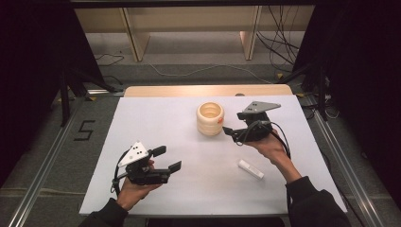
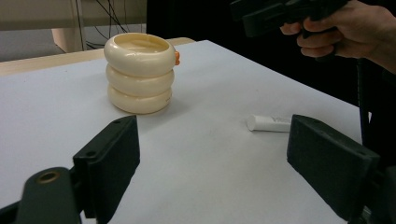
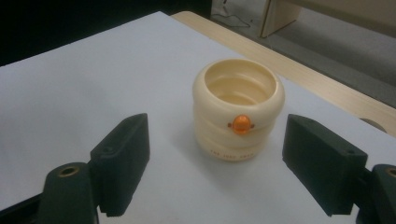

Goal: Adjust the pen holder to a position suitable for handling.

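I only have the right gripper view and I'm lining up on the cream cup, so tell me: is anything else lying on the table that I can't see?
Observer: Yes, a small white tube lies on the white table, nearer the person than the cup and apart from it.
Operator: Where is the other hand-held gripper?
Observer: The left hand-held gripper is at the near left of the table, well away from the cup, its jaws open with nothing between them.
Operator: How close is mine to the cup?
Observer: In the high view the right hand-held gripper is just right of the cup, jaws open, not touching it.
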